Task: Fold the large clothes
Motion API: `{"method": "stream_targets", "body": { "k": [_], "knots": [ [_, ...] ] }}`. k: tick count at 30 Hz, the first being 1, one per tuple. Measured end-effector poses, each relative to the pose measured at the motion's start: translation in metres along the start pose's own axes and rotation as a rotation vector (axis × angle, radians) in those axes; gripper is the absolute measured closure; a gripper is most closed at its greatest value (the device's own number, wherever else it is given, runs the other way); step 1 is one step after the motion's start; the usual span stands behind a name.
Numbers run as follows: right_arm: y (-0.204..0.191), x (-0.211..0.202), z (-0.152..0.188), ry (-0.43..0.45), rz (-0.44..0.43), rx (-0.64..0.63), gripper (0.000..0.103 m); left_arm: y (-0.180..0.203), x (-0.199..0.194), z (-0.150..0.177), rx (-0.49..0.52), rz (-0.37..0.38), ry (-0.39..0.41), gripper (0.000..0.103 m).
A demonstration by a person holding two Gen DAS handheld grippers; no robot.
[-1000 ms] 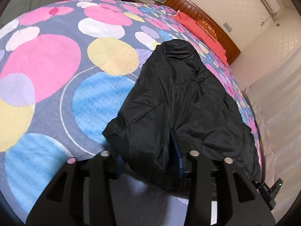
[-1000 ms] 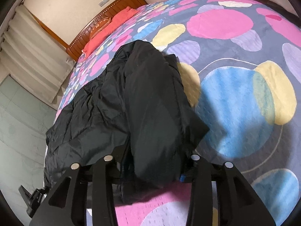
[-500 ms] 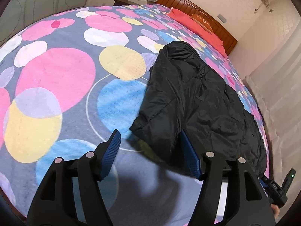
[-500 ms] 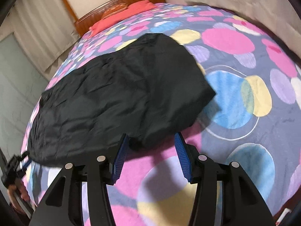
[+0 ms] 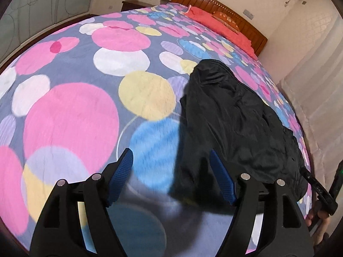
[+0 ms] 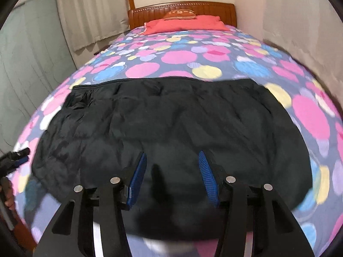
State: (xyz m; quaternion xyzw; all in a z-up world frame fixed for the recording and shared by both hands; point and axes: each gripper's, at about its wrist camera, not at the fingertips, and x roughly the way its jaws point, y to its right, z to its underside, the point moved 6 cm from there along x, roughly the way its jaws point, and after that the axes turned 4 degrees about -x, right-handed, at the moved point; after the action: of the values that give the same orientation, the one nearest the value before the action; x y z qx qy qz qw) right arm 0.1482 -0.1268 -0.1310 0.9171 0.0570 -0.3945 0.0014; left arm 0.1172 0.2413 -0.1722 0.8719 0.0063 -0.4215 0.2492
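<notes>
fingers: left gripper (image 5: 171, 176) apart, just opened wider, pads clear of cloth; right gripper (image 6: 171, 177) apart above the fabric, empty | jacket (image 6: 171, 128): released, folded lengthwise across bed (image 5: 70, 117) so the fold rests | next, likely: regrip ends.

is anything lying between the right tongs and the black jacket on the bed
Nothing visible does. The right tongs hang open directly over the black jacket, which lies spread across the dotted bedspread with nothing on top of it.
</notes>
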Motion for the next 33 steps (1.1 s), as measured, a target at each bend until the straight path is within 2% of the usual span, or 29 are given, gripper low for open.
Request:
{"method": "stream_targets", "body": {
  "k": [6, 14, 20, 23, 28, 30, 33],
  "knots": [
    [-0.010, 0.040, -0.022, 0.003, 0.083, 0.010, 0.052, 0.012, 0.025, -0.019, 0.034, 0.007, -0.032, 0.030],
    [-0.015, 0.074, -0.012, -0.046, 0.149, -0.012, 0.051, 0.034, 0.055, -0.030, 0.062, 0.073, -0.082, 0.029],
    [-0.017, 0.080, -0.006, -0.032, 0.170, -0.021, 0.051, 0.051, 0.075, -0.031, 0.090, 0.115, -0.123, 0.028],
    [-0.017, 0.081, -0.005, -0.031, 0.166, -0.016, 0.051, 0.057, 0.089, -0.031, 0.093, 0.145, -0.172, 0.027],
    [-0.018, 0.081, -0.004, -0.024, 0.168, -0.012, 0.051, 0.064, 0.111, -0.030, 0.086, 0.178, -0.262, 0.021],
    [-0.019, 0.082, -0.004, -0.021, 0.169, -0.011, 0.051, 0.066, 0.120, -0.029, 0.083, 0.199, -0.296, 0.013],
    [-0.018, 0.082, -0.004, -0.021, 0.169, -0.011, 0.051, 0.071, 0.128, -0.029, 0.107, 0.212, -0.318, 0.013]
  ]
}}
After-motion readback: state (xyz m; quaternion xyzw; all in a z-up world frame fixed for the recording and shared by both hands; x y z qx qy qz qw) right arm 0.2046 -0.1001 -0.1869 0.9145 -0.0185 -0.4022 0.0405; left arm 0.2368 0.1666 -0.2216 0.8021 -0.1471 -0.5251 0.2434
